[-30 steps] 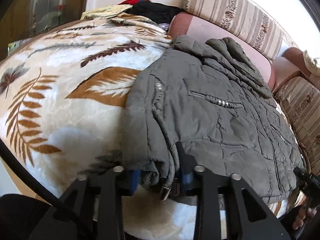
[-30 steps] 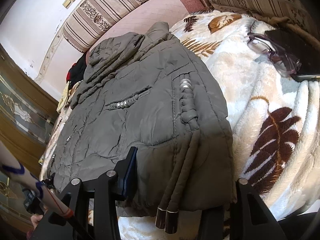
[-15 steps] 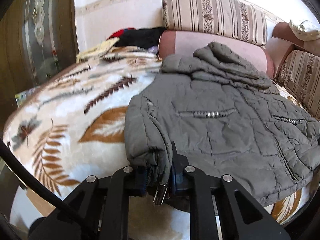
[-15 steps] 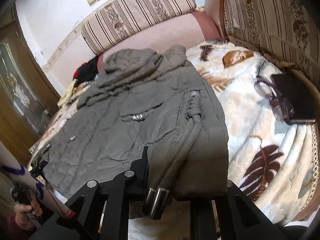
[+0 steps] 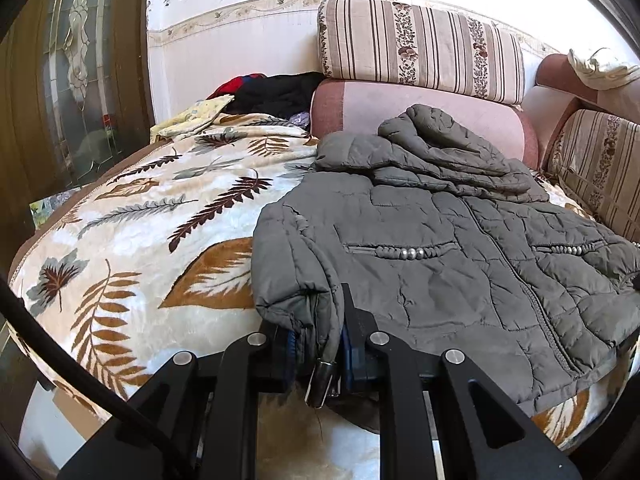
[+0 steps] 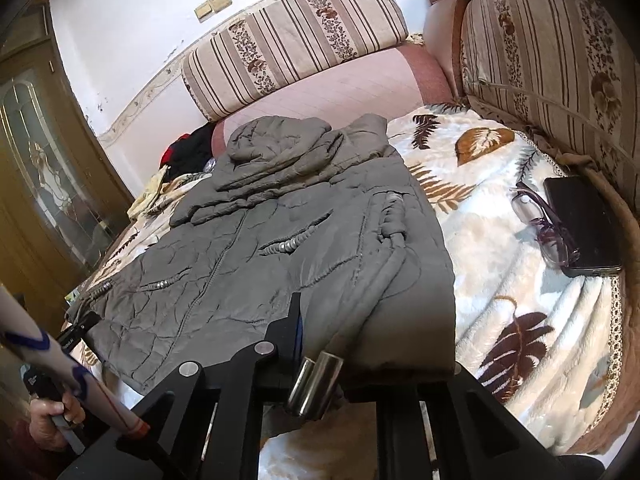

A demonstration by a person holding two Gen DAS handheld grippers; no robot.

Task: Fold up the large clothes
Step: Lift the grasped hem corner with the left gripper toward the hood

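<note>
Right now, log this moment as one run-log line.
left gripper: shut on jacket hem | right gripper: shut on jacket hem | jacket: flat on blanket, unfolded | nearby: glasses, phone

Matt quilted cloth jacket (image 5: pixel 460 264), shiny metal cord ends (image 6: pixel 316 384), plush fleece blanket (image 5: pixel 132 240), glossy phone (image 6: pixel 582 228)

You are in a home sitting room: striped floral sofa cushions (image 5: pixel 420 48) line the wall, a leaf-patterned plush blanket (image 5: pixel 140 232) covers the seat, a wooden door with decorative glass (image 5: pixel 76 80) stands left, and eyeglasses (image 6: pixel 548 228) rest beside a phone (image 6: pixel 580 224).
</note>
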